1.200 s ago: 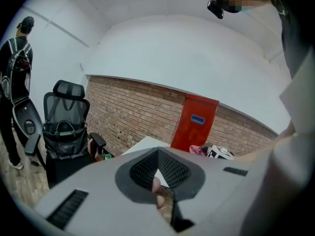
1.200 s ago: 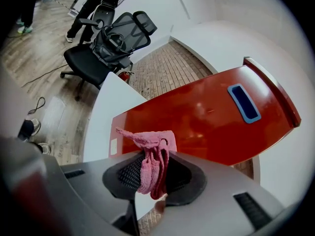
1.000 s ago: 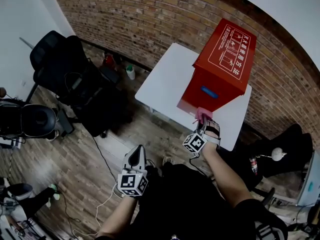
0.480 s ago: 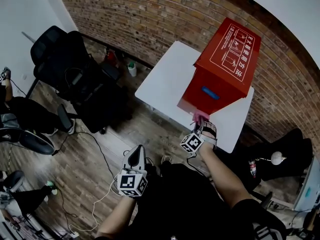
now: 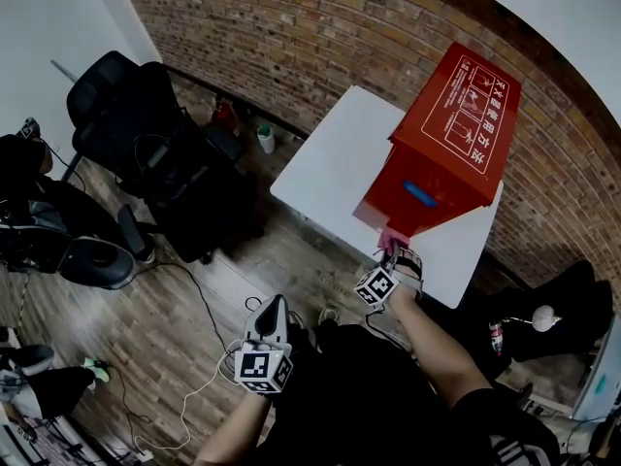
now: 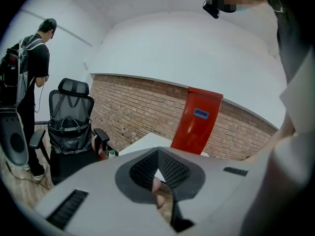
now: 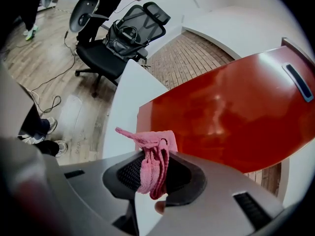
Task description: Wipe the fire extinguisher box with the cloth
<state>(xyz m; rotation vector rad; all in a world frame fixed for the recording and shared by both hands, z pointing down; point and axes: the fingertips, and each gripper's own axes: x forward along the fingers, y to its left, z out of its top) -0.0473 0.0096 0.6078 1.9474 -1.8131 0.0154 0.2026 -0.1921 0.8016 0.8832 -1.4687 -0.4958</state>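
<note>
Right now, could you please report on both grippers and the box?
Right gripper shut on pink cloth, at lower edge of red box. Left gripper shut, empty, held low. Nothing in the way.

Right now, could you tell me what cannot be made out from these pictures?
- Whether the cloth touches the fire extinguisher box: in the right gripper view the cloth itself covers the spot; in the head view it is too small.
- White print on the box's lid: head view, too small to read.
- The box's far sides: every view, hidden by the box itself.
</note>
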